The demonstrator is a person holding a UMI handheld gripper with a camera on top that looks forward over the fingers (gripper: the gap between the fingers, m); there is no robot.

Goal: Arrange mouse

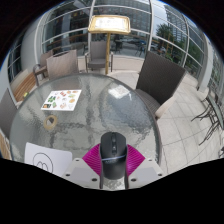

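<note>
A black computer mouse (112, 152) sits between my gripper's (112, 160) two fingers, pressed by the magenta pads (93, 157) on both sides. It is held just above a round glass table (100, 105), near the table's near edge. The mouse's scroll wheel end points away from me. A white mouse mat with a round dark outline (45, 157) lies on the table to the left of the fingers.
A colourful printed sheet (61, 99) lies on the table at the far left. A small object (50, 121) stands near it. Dark chairs (160, 75) ring the table. A wooden stand (106, 30) rises behind, before a glass building front.
</note>
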